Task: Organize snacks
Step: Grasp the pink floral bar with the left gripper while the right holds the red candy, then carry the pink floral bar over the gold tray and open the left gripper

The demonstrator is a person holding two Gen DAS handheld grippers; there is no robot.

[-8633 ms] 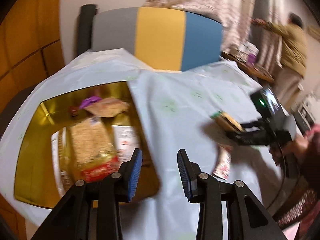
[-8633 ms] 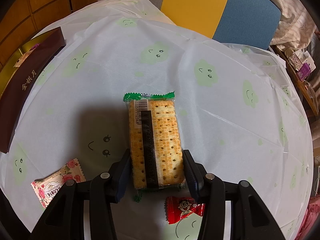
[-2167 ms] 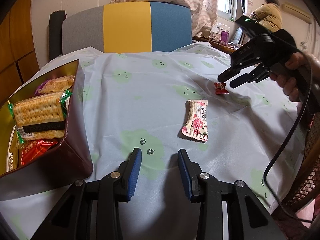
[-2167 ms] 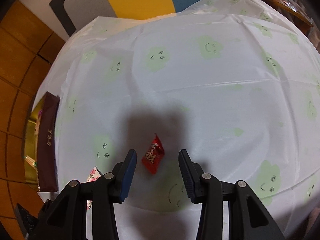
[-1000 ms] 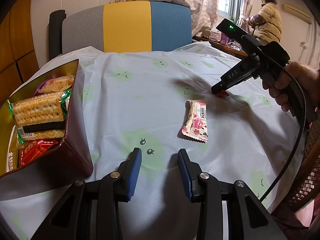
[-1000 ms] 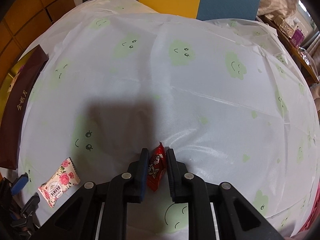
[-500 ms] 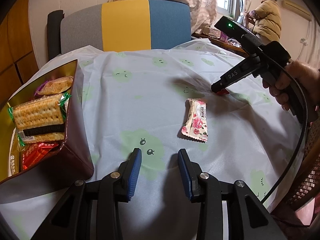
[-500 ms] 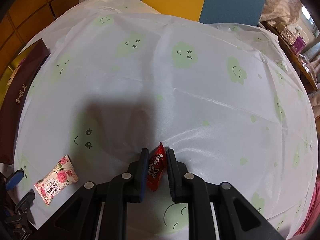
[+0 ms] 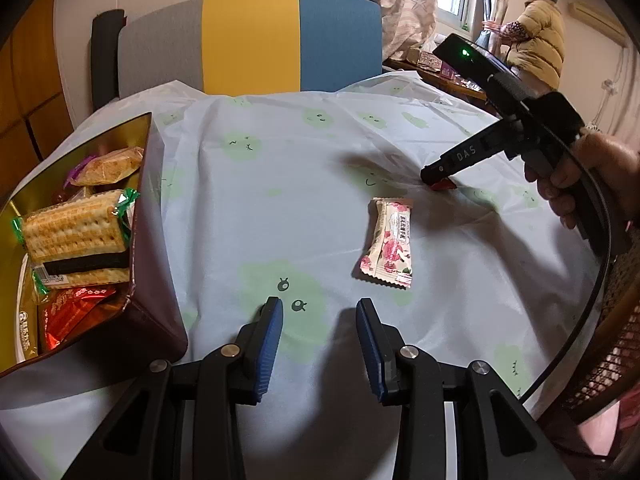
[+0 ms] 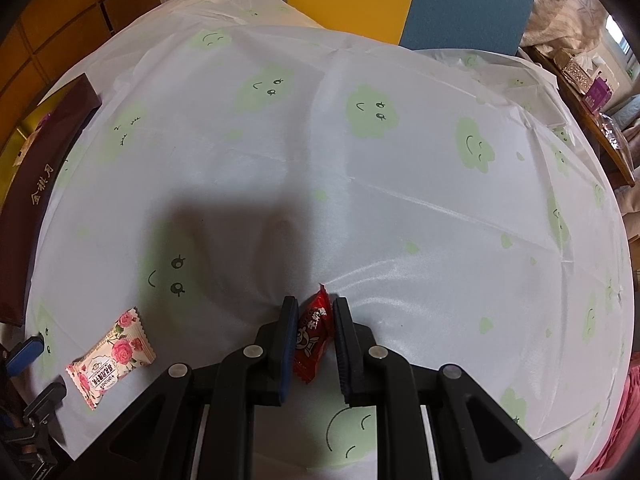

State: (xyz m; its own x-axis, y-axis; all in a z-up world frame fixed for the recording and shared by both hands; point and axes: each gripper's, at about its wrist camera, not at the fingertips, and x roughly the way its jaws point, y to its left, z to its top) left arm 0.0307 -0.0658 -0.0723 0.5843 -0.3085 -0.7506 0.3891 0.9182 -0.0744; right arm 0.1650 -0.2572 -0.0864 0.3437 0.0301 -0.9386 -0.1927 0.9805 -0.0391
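Near the table's front edge, on the cloth point(image 10: 400, 208), the right gripper point(image 10: 316, 330) had its fingers clamped on 1 small red candy point(image 10: 313, 330), crinkly foil, long axis pointing away from the camera, its far tip tilted slightly right. Left of the candy lay 1 pink rose-print snack pack point(image 10: 110, 358), flat w/ zigzag ends, angled toward it. Further left stood 1 dark box point(image 9: 154, 280), gold inside, w/ a cracker pack point(image 9: 74, 236). Left gripper point(image 9: 319, 344) was spread apart, holding nothing.

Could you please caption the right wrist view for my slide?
Right gripper shut on a red candy, rose-print snack lying to its left on the cloud-print tablecloth.
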